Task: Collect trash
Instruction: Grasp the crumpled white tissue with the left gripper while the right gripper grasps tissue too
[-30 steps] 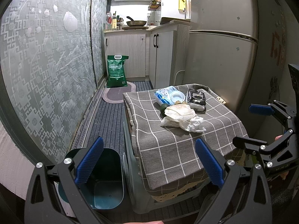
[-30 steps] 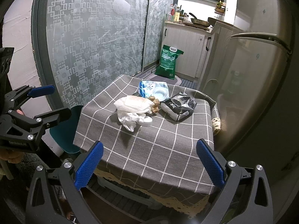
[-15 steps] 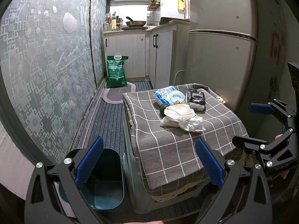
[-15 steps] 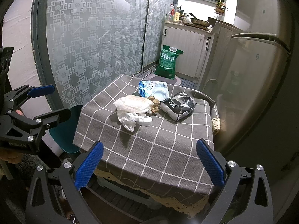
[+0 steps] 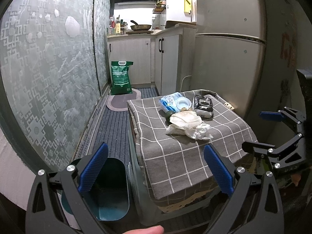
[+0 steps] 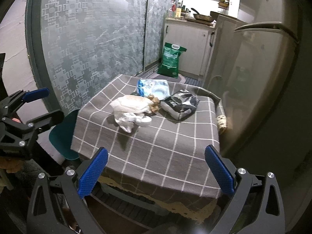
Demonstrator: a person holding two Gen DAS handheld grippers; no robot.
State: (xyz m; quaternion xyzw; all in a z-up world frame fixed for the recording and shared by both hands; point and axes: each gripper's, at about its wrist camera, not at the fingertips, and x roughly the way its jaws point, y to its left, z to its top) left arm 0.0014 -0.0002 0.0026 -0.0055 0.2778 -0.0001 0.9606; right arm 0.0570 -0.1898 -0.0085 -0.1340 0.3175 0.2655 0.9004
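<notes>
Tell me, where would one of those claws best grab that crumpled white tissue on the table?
Probably the loose bunched end of the white tissue, which sticks out toward the near table edge. It is soft and raised, so the open right claw could come from above and the near side, clear of the black packet behind it.
</notes>
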